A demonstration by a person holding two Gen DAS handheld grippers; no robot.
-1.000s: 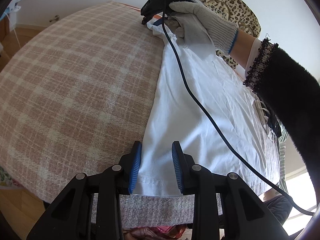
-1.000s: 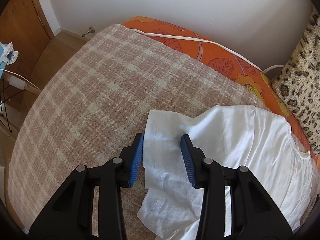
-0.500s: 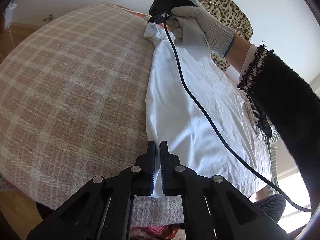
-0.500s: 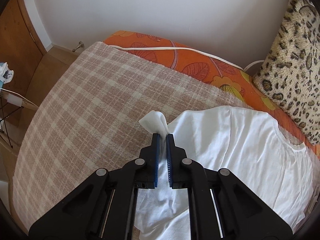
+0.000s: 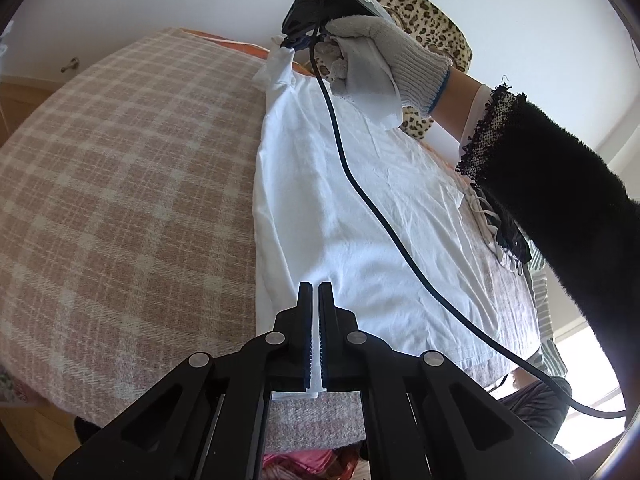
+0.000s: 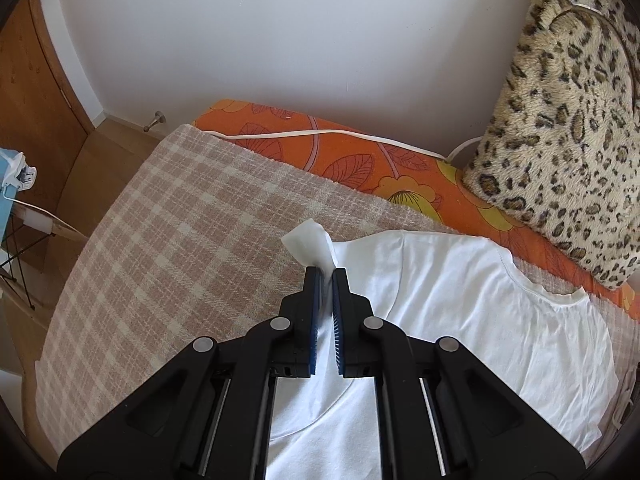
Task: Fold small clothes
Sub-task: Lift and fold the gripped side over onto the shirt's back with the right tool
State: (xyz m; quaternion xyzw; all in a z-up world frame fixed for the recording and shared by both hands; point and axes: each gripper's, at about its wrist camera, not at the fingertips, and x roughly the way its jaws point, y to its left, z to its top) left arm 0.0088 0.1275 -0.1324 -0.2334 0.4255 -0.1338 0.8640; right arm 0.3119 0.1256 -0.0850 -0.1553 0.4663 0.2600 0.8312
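A white T-shirt (image 5: 360, 208) lies on a pink plaid blanket (image 5: 120, 200); it also shows in the right wrist view (image 6: 500, 320). My left gripper (image 5: 315, 288) is shut on the shirt's near hem at its left side edge and holds it a little above the blanket. My right gripper (image 6: 327, 274) is shut on the shirt's left sleeve, whose tip (image 6: 310, 242) sticks up past the fingers. In the left wrist view the right gripper (image 5: 290, 42) is at the far end, held by a gloved hand (image 5: 376, 60), lifting that sleeve.
A leopard-print cushion (image 6: 568, 120) stands against the wall at the back right. An orange flowered sheet (image 6: 360, 160) with a white cable (image 6: 320, 134) runs behind the blanket (image 6: 180, 220). The right gripper's black cable (image 5: 380, 216) hangs over the shirt. Other clothes (image 5: 504, 236) lie at the right.
Both grippers were open around the shirt's edge a second ago; both closed on it and have lifted the left edge, hem and sleeve, up off the blanket.
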